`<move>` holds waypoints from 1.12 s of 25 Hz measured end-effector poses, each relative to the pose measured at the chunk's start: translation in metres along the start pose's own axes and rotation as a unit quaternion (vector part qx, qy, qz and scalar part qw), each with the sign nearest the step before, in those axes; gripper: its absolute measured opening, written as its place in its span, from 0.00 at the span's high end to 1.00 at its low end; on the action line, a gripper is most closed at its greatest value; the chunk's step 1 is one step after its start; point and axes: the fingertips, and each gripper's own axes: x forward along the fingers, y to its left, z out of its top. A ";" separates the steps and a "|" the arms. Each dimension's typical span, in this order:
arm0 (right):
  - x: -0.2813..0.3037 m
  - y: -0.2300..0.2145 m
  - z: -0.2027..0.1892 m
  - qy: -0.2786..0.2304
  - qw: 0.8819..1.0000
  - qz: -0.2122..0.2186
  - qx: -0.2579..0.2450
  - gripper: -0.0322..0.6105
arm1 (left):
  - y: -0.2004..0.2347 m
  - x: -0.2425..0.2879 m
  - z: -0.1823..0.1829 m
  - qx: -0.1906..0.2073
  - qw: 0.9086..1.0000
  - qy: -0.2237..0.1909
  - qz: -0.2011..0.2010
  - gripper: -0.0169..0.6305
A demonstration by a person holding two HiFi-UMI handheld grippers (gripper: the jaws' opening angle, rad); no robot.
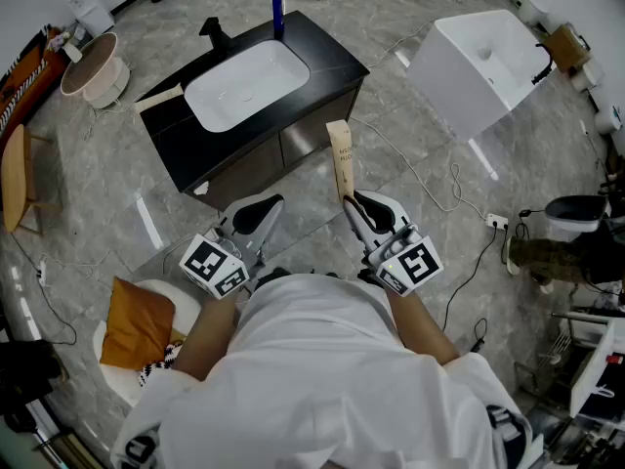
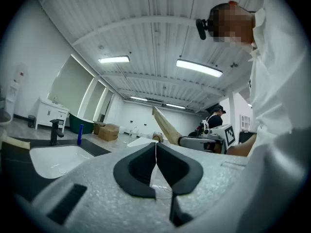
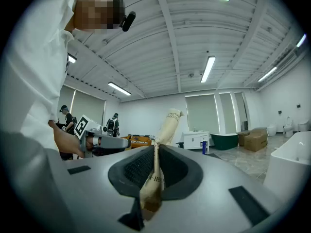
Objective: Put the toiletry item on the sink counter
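A long tan toiletry packet (image 1: 340, 156) stands upright in my right gripper (image 1: 354, 201), which is shut on its lower end; the right gripper view shows the packet (image 3: 165, 132) pinched between the black pads. My left gripper (image 1: 262, 209) is shut with nothing in it, its pads (image 2: 141, 166) pressed together. Both grippers hover above the floor in front of the black sink counter (image 1: 332, 62), which holds a white basin (image 1: 244, 84), a black tap (image 1: 215, 32) and a blue bottle (image 1: 277, 14). The packet (image 2: 166, 125) also shows in the left gripper view.
A white bathtub-like box (image 1: 479, 66) stands right of the counter with cables (image 1: 439, 184) trailing over the marble floor. A round basin (image 1: 90, 66) and wooden stool (image 1: 20, 179) are at the left. An orange cushion (image 1: 137, 322) lies at my lower left. People stand in the background (image 3: 65, 116).
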 end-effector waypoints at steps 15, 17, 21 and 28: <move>-0.087 -0.049 -0.024 -0.010 0.998 -0.046 0.035 0.88 | -0.054 0.031 -0.027 0.039 0.996 0.009 0.077 0.95; -0.097 -0.051 -0.022 -0.015 0.998 -0.044 0.036 0.88 | -0.060 0.034 -0.032 0.030 0.996 0.013 0.080 0.95; -0.116 -0.058 -0.025 -0.018 0.998 -0.038 0.039 0.88 | -0.079 0.047 -0.042 0.019 0.997 0.023 0.065 0.95; -0.146 -0.070 -0.029 -0.036 0.997 -0.030 0.057 0.88 | -0.110 0.063 -0.035 0.024 0.999 0.017 0.044 0.95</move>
